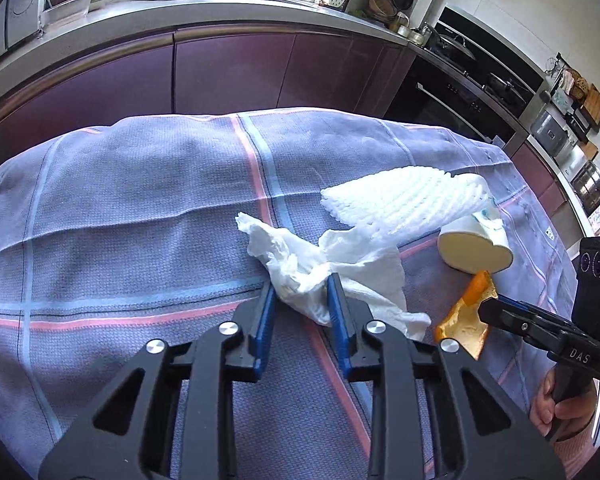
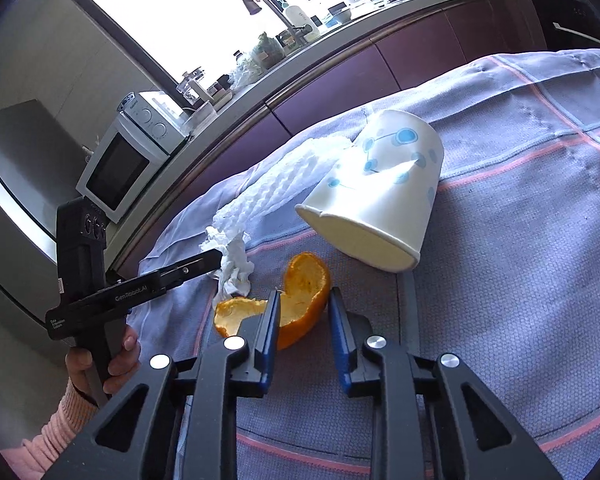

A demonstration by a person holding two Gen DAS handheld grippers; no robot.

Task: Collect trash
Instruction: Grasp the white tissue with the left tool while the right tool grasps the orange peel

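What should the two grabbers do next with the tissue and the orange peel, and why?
Probably squeeze shut. The left gripper has its open jaws on either side of the tissue, and the right gripper has its open jaws around the peel. Neither looks pinched yet, and both still lie on the cloth, so closing comes before lifting.

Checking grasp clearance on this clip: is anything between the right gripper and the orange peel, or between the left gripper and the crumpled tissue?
Nothing visible blocks either. The orange peel already sits between the right gripper's open fingers, and the crumpled tissue lies between the left gripper's fingers. The tipped paper cup and foam net lie beyond them.
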